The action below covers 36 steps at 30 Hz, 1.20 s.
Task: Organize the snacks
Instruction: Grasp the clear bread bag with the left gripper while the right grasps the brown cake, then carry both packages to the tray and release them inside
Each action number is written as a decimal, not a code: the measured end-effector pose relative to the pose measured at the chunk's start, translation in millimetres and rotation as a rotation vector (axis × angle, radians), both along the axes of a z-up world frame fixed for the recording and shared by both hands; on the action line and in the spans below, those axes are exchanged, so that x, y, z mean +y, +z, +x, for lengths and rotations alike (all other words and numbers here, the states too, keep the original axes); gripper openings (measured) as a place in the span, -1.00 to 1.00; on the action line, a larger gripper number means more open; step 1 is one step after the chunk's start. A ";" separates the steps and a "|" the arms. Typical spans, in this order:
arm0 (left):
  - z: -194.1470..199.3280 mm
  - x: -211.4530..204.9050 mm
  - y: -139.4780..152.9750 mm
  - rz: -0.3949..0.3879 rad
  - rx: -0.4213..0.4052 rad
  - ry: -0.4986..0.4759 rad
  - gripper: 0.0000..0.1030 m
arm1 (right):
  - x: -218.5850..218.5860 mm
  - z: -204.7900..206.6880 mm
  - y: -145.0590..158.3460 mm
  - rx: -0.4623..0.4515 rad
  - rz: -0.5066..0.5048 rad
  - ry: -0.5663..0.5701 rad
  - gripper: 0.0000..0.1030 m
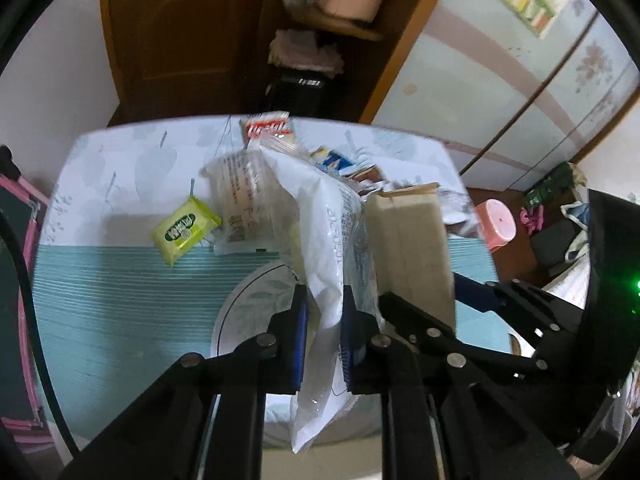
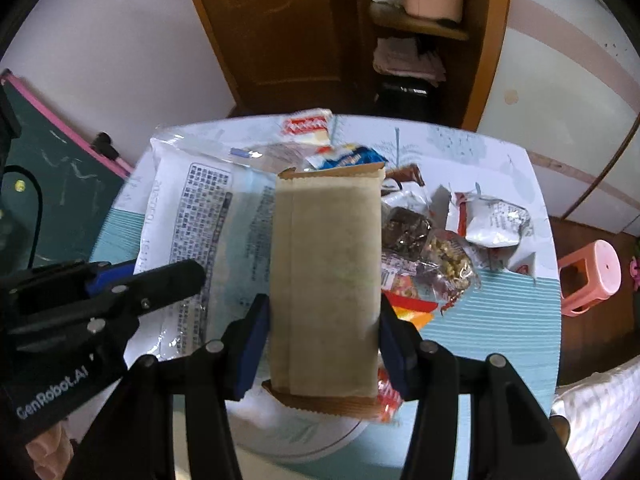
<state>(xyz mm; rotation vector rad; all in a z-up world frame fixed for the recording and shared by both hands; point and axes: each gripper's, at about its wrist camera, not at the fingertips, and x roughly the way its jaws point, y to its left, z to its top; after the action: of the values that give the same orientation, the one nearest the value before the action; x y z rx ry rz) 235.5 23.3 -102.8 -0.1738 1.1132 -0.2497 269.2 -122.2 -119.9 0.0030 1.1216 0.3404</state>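
A table with a pale leaf-print and teal striped cloth fills the lower half of both views, with a round white plate lying on it near its front edge. Over the plate hangs a large white and clear plastic snack bag printed with small grey text; the left gripper has its blue pads pressed together on the bag's crumpled lower part, and the bag hangs clear of the table. Just beside it, to its right in the left wrist view, the right gripper pinches a tan paper-wrapped rectangular packet across its width, held upright above the plate's rim. Behind the packet a heap of small wrapped snacks lies on the table's right part, among them clear packs of dark and nutty pieces and a white and red wrapper. A small yellow-green packet lies alone on the left. A red and white pack lies at the far edge.
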 end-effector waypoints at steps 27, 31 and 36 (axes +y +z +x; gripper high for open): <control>-257.3 0.3 137.9 0.095 -0.366 -0.035 -0.77 | -74.6 -245.4 140.8 -0.376 0.153 -0.143 0.01; -268.0 -10.4 103.4 0.156 -0.343 -0.040 -0.77 | -67.1 -260.6 124.5 -0.367 0.126 -0.148 0.01; -270.4 -21.7 64.9 0.185 -0.237 -0.069 -0.77 | -58.5 -269.1 95.2 -0.287 0.093 -0.131 0.02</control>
<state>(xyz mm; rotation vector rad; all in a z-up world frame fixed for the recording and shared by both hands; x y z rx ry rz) -34.9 1.7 -37.9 0.0583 0.9016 -0.2207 0.1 -180.7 -24.7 0.1061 0.8163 0.2656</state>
